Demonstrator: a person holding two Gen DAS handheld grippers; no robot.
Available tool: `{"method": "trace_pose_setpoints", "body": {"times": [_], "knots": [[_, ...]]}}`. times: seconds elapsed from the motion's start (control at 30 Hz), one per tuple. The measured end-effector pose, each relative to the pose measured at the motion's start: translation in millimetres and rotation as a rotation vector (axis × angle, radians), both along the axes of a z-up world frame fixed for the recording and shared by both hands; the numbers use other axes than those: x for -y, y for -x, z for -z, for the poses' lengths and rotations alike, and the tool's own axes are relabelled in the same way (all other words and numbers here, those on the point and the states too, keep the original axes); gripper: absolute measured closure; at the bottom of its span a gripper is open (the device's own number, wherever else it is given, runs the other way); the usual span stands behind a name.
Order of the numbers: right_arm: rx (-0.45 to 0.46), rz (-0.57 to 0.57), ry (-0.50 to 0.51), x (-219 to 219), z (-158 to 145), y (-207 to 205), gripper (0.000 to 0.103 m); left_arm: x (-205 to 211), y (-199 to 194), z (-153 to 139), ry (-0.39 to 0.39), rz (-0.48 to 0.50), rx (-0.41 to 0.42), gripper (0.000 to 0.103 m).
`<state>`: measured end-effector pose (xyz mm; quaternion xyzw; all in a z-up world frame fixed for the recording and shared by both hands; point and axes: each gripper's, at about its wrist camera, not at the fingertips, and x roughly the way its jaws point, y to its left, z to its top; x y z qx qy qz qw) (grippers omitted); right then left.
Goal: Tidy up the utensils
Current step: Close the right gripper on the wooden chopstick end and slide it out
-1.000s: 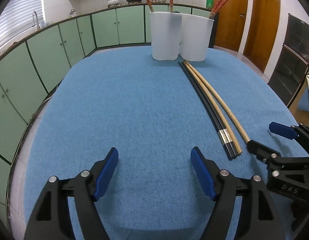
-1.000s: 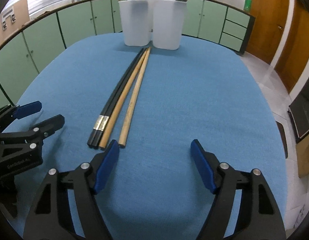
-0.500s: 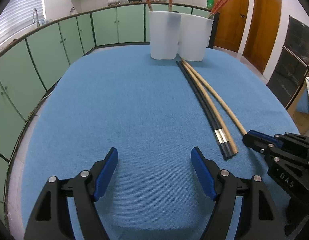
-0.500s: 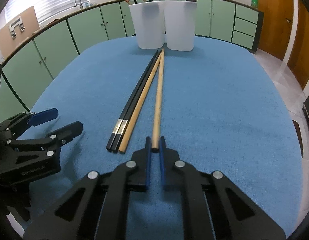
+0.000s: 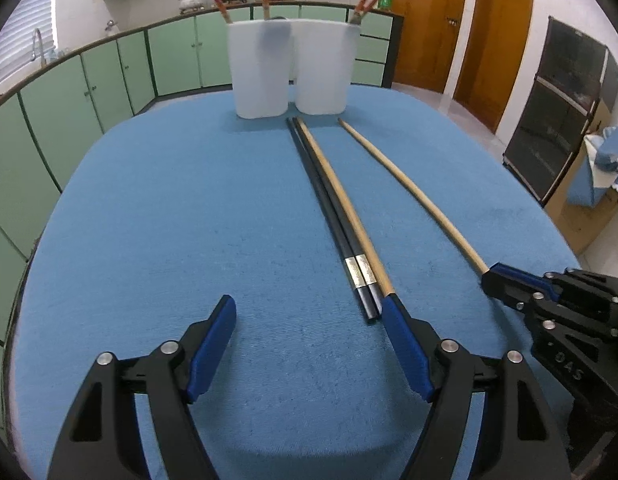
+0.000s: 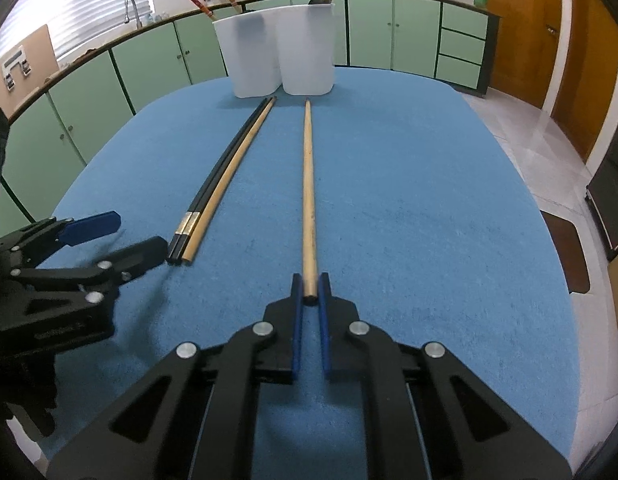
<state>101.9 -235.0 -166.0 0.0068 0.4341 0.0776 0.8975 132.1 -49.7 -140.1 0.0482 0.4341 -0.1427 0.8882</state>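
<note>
Right gripper (image 6: 309, 290) clenched on near end of round wooden chopstick (image 6: 308, 184), lying on blue woven desk (image 6: 409, 208). Left gripper (image 5: 309, 344) released beside black pair (image 5: 329, 216). Gripper lettering too blurred to read.

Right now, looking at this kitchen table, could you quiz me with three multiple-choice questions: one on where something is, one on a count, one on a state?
1. Where do the white cups stand?
A. far end of the blue table
B. on the floor
C. beside the door

2. How many chopsticks lie on the cloth?
A. two
B. four
C. six

3. What is the right hand-held gripper doing?
A. hanging open
B. shut on the lone wooden chopstick
C. holding a cup

Answers: 1 A, they stand past the chopsticks' tips. 2 B, two black chopsticks, two wooden. 3 B, its fingers pinch the near end; the left hand-held gripper is open.
</note>
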Motion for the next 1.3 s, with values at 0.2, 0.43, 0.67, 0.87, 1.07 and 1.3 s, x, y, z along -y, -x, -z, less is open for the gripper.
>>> {"method": "trace_pose_setpoints", "body": {"times": [0.2,0.43,0.67,0.87,1.07,1.3], "knots": [[0.001,0.001,-0.005,0.1,0.8,0.1,0.097,0.8,-0.2,2.2,-0.007,-0.006,-0.004,0.027],[0.001,0.001,-0.004,0.2,0.7,-0.4,0.096,-13.0,2.0,-3.2,-0.047,-0.051,0.013,0.027],[0.001,0.0,-0.002,-0.3,0.4,-1.2,0.096,-5.2,5.8,-2.5,-0.032,-0.024,0.006,0.027],[0.002,-0.009,-0.021,1.9,1.9,-3.0,0.095,-3.2,3.1,1.0,-0.045,-0.032,0.004,0.041],[0.002,-0.016,-0.031,4.4,2.9,-2.7,0.096,3.9,5.4,-1.3,-0.032,0.0,0.015,0.082],[0.008,-0.015,-0.044,8.2,0.1,-0.4,0.097,3.1,4.5,-4.4,-0.002,-0.002,0.009,0.096]]}}
